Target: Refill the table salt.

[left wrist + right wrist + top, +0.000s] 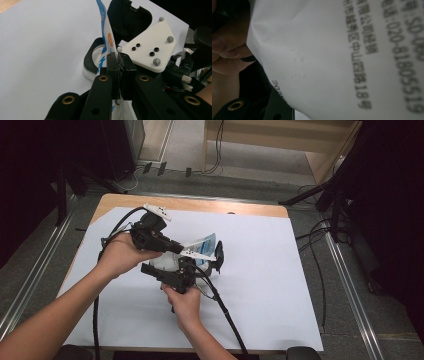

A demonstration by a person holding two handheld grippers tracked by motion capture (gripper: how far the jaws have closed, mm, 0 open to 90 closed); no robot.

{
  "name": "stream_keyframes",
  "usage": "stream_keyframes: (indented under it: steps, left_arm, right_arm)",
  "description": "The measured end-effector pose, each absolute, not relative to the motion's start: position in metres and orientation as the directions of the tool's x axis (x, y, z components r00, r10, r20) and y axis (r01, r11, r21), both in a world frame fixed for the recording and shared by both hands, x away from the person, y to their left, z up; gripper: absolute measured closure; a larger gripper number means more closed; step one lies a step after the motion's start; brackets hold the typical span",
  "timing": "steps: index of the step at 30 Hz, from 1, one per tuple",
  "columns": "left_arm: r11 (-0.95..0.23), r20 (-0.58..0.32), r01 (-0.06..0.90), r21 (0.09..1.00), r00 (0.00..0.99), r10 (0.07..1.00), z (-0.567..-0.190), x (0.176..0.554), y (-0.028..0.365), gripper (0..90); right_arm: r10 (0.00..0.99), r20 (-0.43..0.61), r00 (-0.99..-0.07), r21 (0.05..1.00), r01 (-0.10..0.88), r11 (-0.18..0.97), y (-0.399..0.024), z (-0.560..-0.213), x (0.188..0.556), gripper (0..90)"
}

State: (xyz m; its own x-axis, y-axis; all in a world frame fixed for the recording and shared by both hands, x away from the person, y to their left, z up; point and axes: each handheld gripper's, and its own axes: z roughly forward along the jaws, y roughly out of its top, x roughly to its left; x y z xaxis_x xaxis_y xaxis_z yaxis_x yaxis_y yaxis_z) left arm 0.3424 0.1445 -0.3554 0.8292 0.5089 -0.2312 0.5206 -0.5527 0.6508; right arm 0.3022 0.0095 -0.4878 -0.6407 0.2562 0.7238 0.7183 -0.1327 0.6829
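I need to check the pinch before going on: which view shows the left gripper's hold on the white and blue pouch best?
The left gripper view: the left gripper is shut on the pouch edge. The high view shows the pouch small between both grippers; the right gripper view shows its printed white face close up.

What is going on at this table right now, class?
A person holds a gripper in each hand over a white sheet on the table. The left gripper has its jaws shut on the edge of a white and blue printed bag. The right gripper sits close under the left one, with the bag's printed white face pressed up to its camera; whether it grips the bag is unclear. A black-rimmed container stands behind the bag.
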Motion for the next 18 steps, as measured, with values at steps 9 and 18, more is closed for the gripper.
stream_keyframes:
  steps: [9, 18]
  left_arm:
    - [-0.553, -0.227, 0.521, 0.651, 0.828, 0.512, -0.3542, 0.3435, 0.1415, 89.0]
    - [-0.559, -0.223, 0.518, 0.648, 0.830, 0.511, -0.3525, 0.3431, 0.1399, 89.2]
  right_arm:
    - [0.259, 0.725, -0.639, 0.683, 0.717, -0.142, 0.0079, -0.4874, 0.3037, 56.1]
    - [0.259, 0.722, -0.642, 0.686, 0.713, -0.145, 0.0074, -0.4868, 0.3036, 56.0]
